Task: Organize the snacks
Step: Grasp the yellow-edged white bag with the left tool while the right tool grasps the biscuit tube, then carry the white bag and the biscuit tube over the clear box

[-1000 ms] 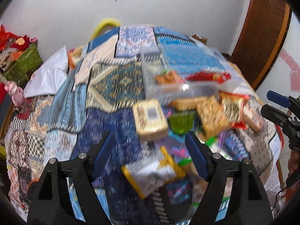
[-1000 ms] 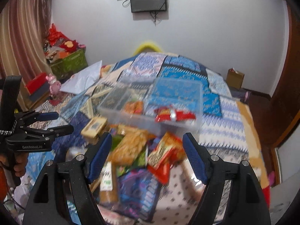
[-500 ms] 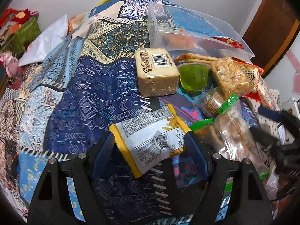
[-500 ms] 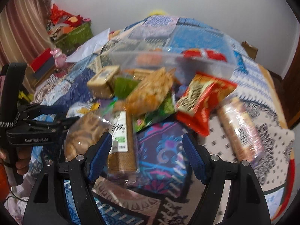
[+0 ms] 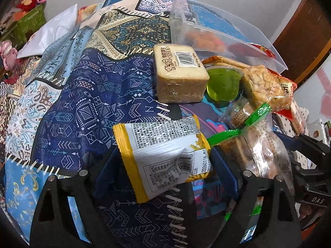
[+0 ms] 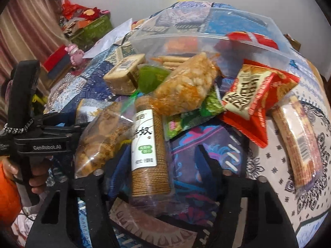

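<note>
Both grippers dropped onto the bed's snack pile since a sec ago: left gripper [image 5: 163, 165] jaws opening around yellow-edged packet [image 5: 165, 157], right gripper [image 6: 159, 165] jaws closing on biscuit sleeve [image 6: 148, 144], no firm grip yet, clear bin [image 6: 206, 31] behind awaits.

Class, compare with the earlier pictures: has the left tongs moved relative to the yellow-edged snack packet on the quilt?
Yes. The left tongs have come down toward the yellow-edged packet, which now lies between its opening jaws.

Open quilted bed [image 5: 89, 95] left of the beige block packet [image 5: 180, 72] gives free passage, whereas rightward the heaped snacks, namely the green jelly cup [image 5: 223, 86], peanut brittle bag [image 6: 186, 86] and red packet [image 6: 256, 97], crowd against the clear bin [image 5: 206, 24], blocking approach
</note>
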Tool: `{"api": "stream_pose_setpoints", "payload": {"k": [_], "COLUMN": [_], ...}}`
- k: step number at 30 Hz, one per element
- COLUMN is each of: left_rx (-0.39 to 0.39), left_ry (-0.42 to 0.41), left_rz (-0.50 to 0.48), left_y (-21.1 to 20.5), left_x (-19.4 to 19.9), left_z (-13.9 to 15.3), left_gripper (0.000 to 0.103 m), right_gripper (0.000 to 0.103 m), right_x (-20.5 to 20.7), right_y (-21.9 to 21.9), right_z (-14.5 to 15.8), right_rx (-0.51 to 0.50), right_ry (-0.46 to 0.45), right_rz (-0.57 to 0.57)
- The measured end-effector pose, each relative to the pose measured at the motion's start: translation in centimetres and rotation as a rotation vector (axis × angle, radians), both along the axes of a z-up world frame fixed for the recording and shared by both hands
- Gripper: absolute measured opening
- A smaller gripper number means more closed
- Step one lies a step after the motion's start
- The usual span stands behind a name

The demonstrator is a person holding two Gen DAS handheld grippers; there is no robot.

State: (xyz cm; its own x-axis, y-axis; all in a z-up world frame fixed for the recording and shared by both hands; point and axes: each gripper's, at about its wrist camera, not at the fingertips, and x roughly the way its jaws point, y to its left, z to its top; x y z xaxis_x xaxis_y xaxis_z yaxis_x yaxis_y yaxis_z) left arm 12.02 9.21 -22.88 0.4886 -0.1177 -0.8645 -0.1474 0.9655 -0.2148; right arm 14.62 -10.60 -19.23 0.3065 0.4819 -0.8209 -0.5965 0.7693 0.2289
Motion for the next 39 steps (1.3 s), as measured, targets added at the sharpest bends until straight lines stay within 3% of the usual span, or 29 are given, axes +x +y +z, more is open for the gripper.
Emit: {"api": "stream_pose_setpoints", "payload": {"k": [4,16,19,21,26,39], "left_rx": [-0.012,0.021,0.012,0.012,0.022,0.035], "left_ry": [-0.015,-0.069,-0.093,-0.108,-0.142,-0.277], "left_rz": [-0.022,-0.037,-0.037,-0.040,-0.036,-0.031], "left_y": [-0.2,-0.8,-0.7,-0.7,-0.9,-0.8], "left_x": [-0.2,-2.0,-2.5,-2.8,-3.4,-3.2], "left_z": [0.1,2.5,3.6,4.4,5.8,10.9], "left_gripper": [0.075,0.050,0.041,0.029,0.024,0.023], "right_gripper": [0.033,0.031,0.031,0.031,0.031,0.031], "right_x": [-0.5,-2.1,-2.4,-2.5,-2.9,-1.7], "right_y": [0.5,0.5,-0.1,-0.3,-1.2,-2.5], "right_z": [0.0,1.1,1.8,2.3,3.9,8.1], "right_rx": [0.018,-0.005,0.008,0.012,0.044,0.122], "right_ry": [0.015,-0.053,-0.061,-0.077,-0.116,-0.227], "right_rz": [0.032,0.017,0.007,0.001,-0.018,-0.097]}}
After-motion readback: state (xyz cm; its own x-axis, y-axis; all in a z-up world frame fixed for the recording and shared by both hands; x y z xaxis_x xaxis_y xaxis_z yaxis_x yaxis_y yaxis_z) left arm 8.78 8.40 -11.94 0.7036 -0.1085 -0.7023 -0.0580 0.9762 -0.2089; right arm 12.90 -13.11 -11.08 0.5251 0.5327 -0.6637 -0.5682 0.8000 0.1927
